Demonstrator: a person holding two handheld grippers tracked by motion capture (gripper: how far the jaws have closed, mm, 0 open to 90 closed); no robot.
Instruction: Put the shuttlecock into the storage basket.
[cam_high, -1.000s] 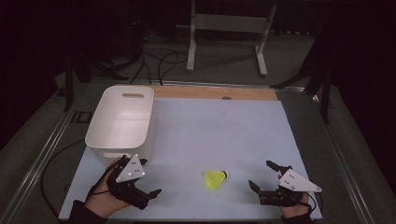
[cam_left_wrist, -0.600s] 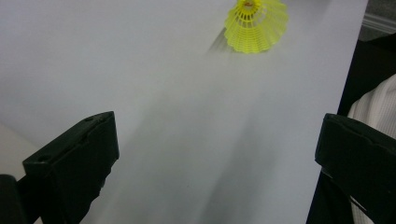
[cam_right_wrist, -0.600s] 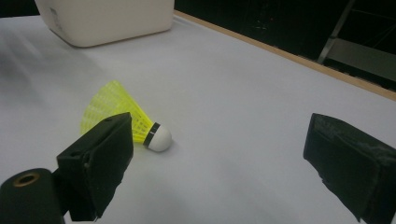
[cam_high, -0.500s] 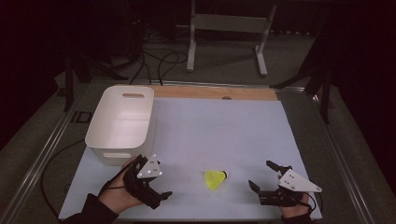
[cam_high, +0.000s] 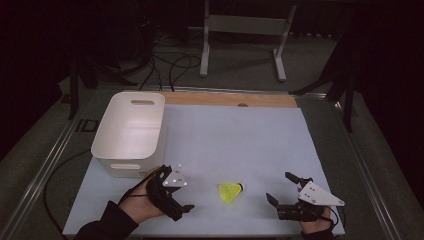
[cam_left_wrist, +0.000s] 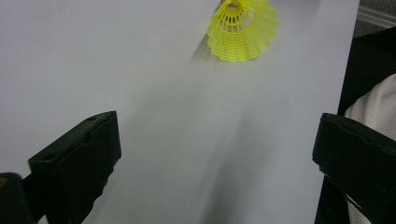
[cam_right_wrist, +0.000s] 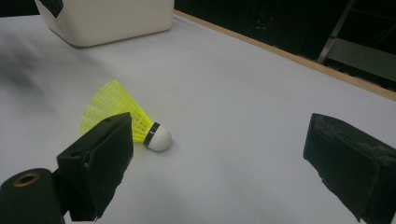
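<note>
surface (cam_high: 235, 140) of pale sheet carries a white bin (cam_high: 131, 131) at its far left; my left tongs (cam_high: 176, 199) and right tongs (cam_high: 283, 189) both stand wide apart, empty, flanking the yellow shuttlecock (cam_high: 230, 192), which lies on its side near the front edge between them.

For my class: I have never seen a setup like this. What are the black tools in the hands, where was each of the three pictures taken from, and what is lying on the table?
A person holds a two-jaw gripper in each hand. The high view looks down on the table: the left gripper and the right gripper both stand open and hold nothing. The other two pictures come from cameras riding on the grippers, looking along their black jaws. Between the grippers a yellow shuttlecock lies on its side on the pale mat; its white tip shows in the right gripper view. A white bin stands at the left.
</note>
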